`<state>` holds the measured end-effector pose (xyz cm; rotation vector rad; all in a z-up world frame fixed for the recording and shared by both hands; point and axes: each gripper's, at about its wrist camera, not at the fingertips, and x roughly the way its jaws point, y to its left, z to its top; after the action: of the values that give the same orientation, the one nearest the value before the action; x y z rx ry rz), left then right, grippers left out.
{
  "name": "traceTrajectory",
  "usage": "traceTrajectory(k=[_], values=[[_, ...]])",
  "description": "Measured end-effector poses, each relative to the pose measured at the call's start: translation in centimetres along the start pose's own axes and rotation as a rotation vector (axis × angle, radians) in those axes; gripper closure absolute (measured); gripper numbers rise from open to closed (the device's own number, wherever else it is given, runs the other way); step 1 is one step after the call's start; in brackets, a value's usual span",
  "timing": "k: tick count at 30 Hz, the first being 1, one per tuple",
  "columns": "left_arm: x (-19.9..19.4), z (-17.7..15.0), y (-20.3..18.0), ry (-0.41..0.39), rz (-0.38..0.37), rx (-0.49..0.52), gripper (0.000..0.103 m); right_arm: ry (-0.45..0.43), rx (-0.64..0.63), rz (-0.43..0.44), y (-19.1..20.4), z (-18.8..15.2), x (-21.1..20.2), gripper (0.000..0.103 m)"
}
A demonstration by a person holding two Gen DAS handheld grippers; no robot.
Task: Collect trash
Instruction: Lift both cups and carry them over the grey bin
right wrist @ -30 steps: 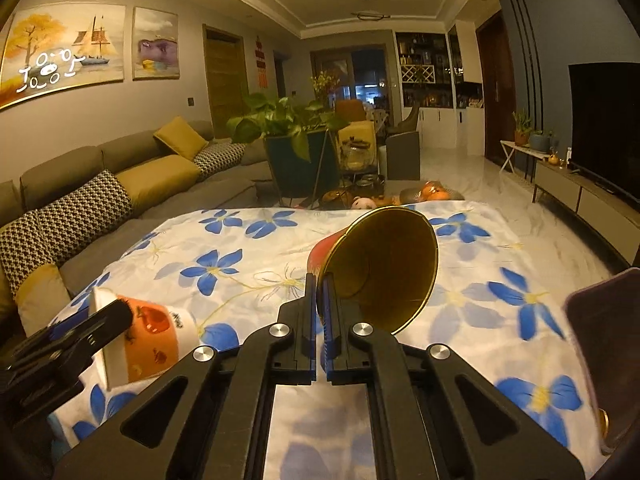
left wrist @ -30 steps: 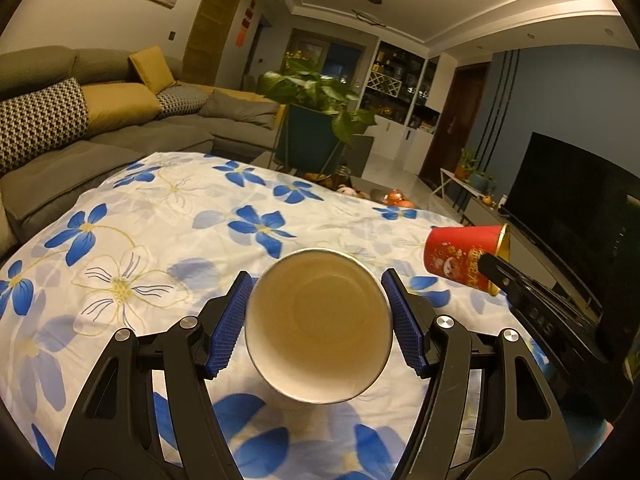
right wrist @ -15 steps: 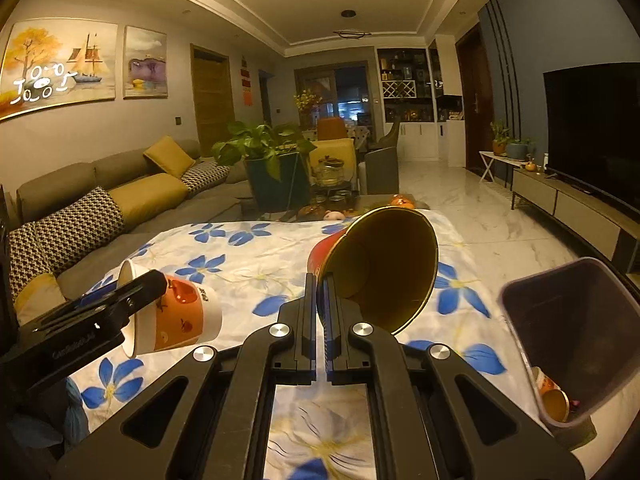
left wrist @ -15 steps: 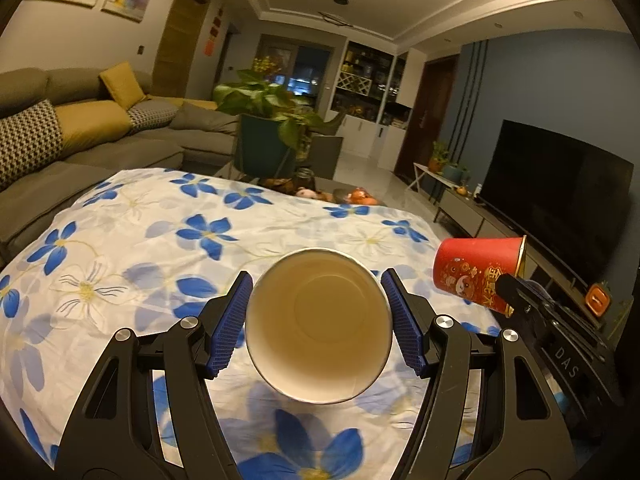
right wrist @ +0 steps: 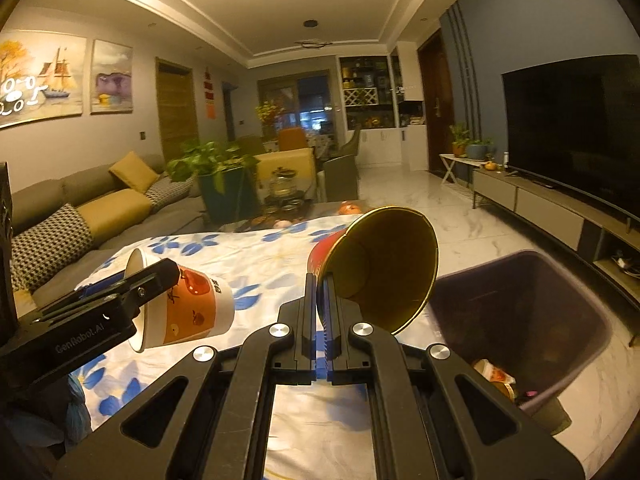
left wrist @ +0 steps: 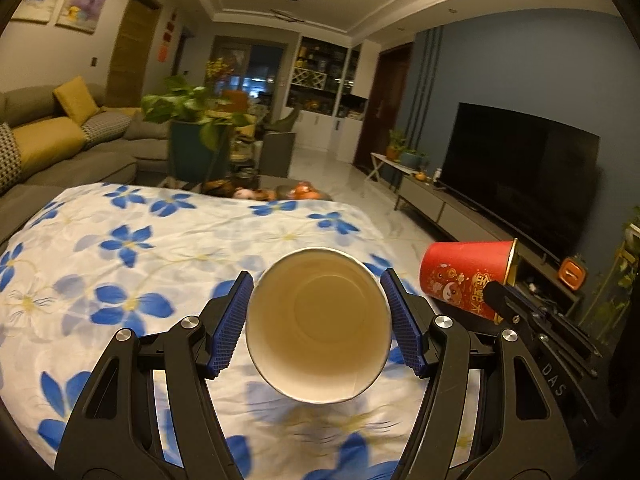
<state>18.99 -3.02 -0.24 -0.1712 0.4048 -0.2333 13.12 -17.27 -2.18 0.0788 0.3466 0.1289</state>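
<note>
My left gripper (left wrist: pixel 317 320) is shut on a white paper cup (left wrist: pixel 318 326) with its mouth facing the camera; in the right wrist view this cup (right wrist: pixel 188 306) shows orange print and lies sideways in the left gripper (right wrist: pixel 132 288). My right gripper (right wrist: pixel 321 300) is shut on the rim of a red cup with a gold inside (right wrist: pixel 384 268), held sideways above the table's right edge. The left wrist view shows the red cup (left wrist: pixel 466 280) at the right. A dark purple bin (right wrist: pixel 520 320) stands on the floor just right of it, with some trash inside.
Both cups hang over a table with a white cloth printed with blue flowers (left wrist: pixel 132 248). A grey sofa with yellow cushions (right wrist: pixel 100 216) runs along the left, a potted plant (right wrist: pixel 216 172) stands beyond the table, and a TV on a low cabinet (right wrist: pixel 572 128) lines the right wall.
Both grippers have swung to the right with their cups. The bin has come fully into the right wrist view, and the red cup is now near its rim.
</note>
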Motion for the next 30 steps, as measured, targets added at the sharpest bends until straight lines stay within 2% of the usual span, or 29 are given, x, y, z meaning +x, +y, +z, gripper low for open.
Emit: traceTrajectory(k=[18, 30], values=[[4.5, 0.2, -10.9, 0.008, -0.173, 0.091, 0.039, -0.054, 0.074, -0.218, -9.5, 0.0, -2.3, 0.099], [7.7, -1.2, -15.4, 0.043, -0.269, 0.114, 0.039, -0.049, 0.130, -0.284, -13.3, -0.7, -2.3, 0.099]])
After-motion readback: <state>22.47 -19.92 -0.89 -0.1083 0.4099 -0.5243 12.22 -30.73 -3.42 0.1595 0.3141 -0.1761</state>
